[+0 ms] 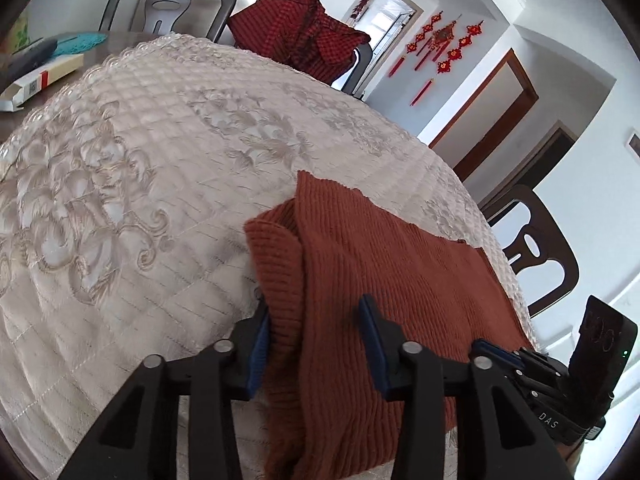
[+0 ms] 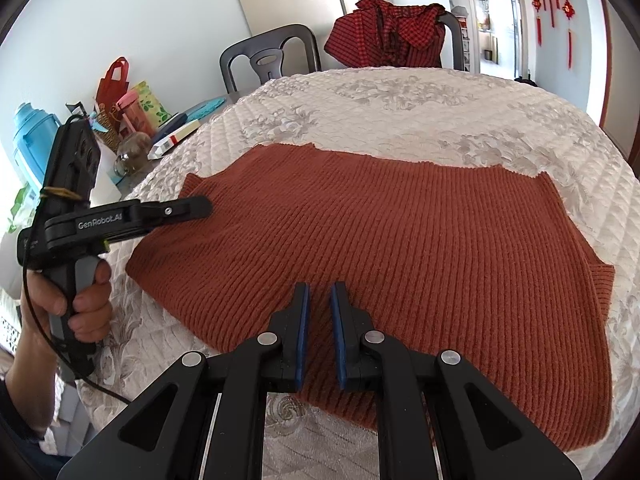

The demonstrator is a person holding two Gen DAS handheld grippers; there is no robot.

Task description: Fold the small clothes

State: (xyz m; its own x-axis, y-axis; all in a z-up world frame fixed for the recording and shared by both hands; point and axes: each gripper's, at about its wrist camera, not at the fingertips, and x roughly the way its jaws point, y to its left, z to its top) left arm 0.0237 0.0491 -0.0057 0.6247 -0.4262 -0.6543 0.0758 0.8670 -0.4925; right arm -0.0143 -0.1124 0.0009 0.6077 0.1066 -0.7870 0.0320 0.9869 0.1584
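Sweater (image 2: 400,248): rust ribbed knit, spread flat on the quilted tabletop (image 2: 400,112), near the front edge.
Long axis: runs left to right across the right wrist view; the ribs run the same way. One end lies by the left gripper, the other reaches the right side of the tabletop, where a narrower flap hangs toward the front.
Left gripper (image 1: 316,344): jaws wide apart, straddling a folded-over edge of the sweater; one pad (image 1: 260,344) touches the knit, but nothing is pinched.
Right gripper (image 2: 319,332): jaws nearly together with a narrow gap, low over the front hem; whether they touch the knit I cannot tell.
Step in hand: probably taking hold for a fold.
Doing it well: pinch both layers at the edge, lift both ends evenly, and carry the fold straight across so the knit does not skew.
Behind: a red checked garment (image 2: 388,32) on a chair.
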